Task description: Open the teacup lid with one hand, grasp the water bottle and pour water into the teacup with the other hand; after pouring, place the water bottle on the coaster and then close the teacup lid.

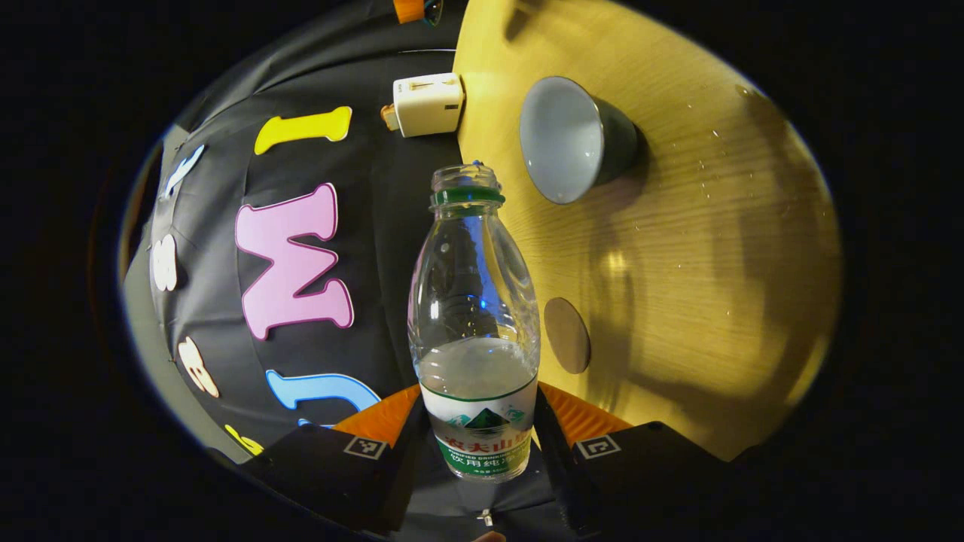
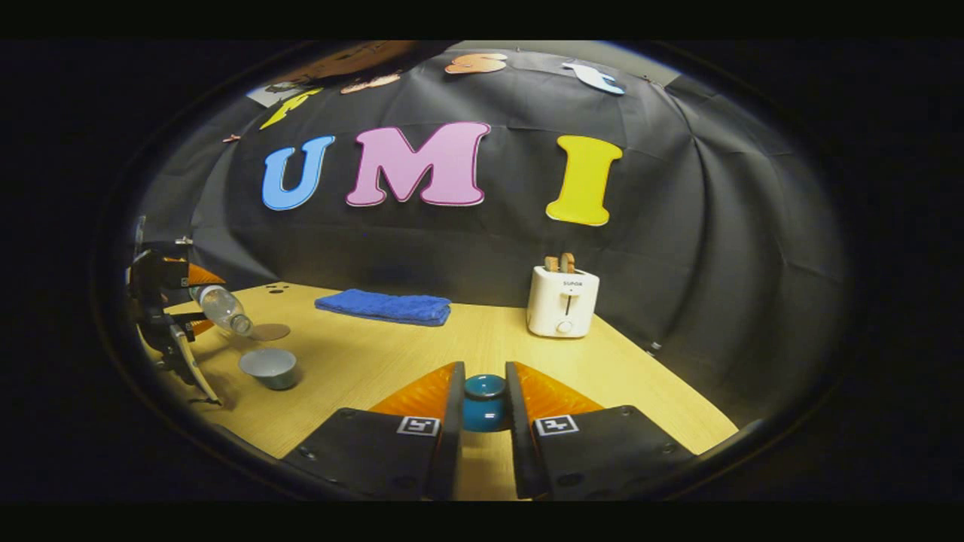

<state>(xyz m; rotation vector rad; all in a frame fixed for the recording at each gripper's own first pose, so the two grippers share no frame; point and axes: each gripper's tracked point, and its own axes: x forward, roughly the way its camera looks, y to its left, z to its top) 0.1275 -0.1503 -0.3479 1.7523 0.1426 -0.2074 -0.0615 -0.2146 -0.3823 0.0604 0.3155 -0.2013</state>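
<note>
My left gripper [image 1: 478, 393] is shut on a clear, uncapped water bottle [image 1: 474, 301], gripping its labelled lower part; water fills about a third of it. From the right gripper view, that bottle [image 2: 222, 307] tilts neck-down above the open teacup [image 2: 269, 367], held by the left gripper [image 2: 169, 309]. No stream is visible. The teacup [image 1: 572, 139] is dark outside, pale blue inside, and stands lidless on the wooden table [image 1: 700, 301]. A round brown coaster [image 1: 566, 335] lies near it. My right gripper [image 2: 483, 376] is shut on the blue teacup lid [image 2: 483, 406], low over the table.
A white toaster [image 2: 562, 301] with bread slices stands at the back of the table [image 2: 376, 376], and a folded blue towel [image 2: 384, 306] lies left of it. The coaster [image 2: 269, 331] sits just behind the cup. Small water drops [image 1: 708, 188] dot the wood beside the cup.
</note>
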